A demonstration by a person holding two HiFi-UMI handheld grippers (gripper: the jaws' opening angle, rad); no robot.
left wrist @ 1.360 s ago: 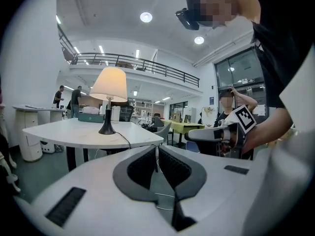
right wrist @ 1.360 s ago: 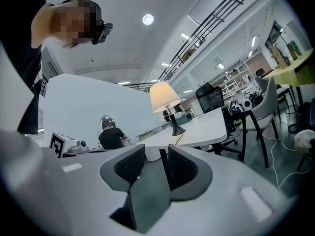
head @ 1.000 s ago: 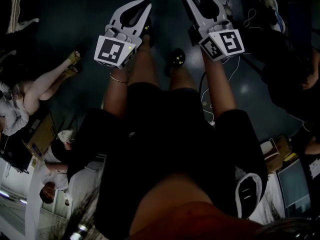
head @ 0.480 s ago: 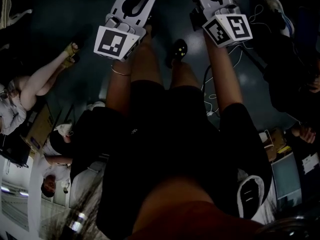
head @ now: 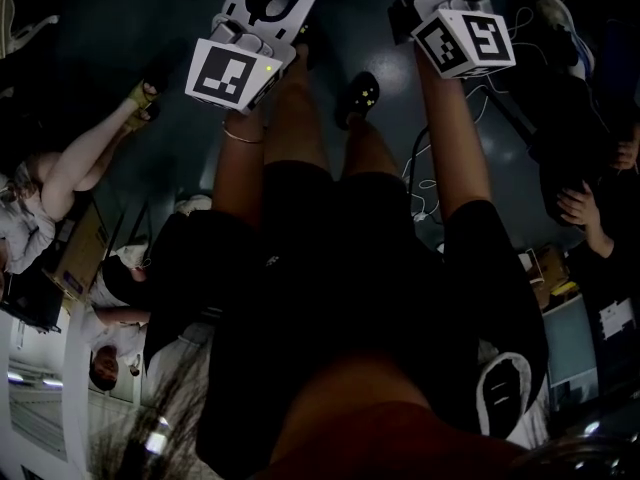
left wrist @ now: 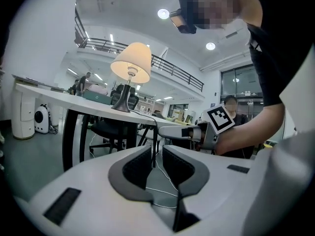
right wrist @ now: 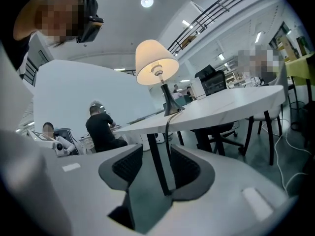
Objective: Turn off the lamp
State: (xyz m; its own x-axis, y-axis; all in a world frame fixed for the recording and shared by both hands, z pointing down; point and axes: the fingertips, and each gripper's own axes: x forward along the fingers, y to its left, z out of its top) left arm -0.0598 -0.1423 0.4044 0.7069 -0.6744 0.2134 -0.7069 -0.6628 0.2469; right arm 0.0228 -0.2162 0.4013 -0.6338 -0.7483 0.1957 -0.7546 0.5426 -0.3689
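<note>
Entry: both tools held level in front of us, jaws pointing toward the table.

Left gripper (left wrist: 157, 154): its jaws have just been opening. They now stand a narrow gap apart. Nothing is between the pads; only a far table leg and floor wiring show through the gap.

Right gripper (right wrist: 156, 154): jaws parted somewhat wider, nothing gripped. A table leg shows far behind the gap.

Task item: one lamp (left wrist: 131, 63), cream cone shade, dark stem and flared dark base. The shade looks bright, as if lit. It stands upright on the white table (left wrist: 59, 95), well apart from both grippers. In the left gripper view it sits up and left of the jaw gap, and in the right gripper view nearly straight above it. One cable (right wrist: 166, 127) drops from the base over the table edge.

Print: the only patterns we can make out are black-and-white square markers. There are two marker cubes in the head view, one per gripper, at (head: 232, 76) and (head: 465, 43).

Counts:
- Two round ceiling lights (left wrist: 163, 14) in the left gripper view.
- One seated person in black (right wrist: 101, 124), back toward us, in the right gripper view.
- One dark office chair (left wrist: 106, 129) under the table.
</note>
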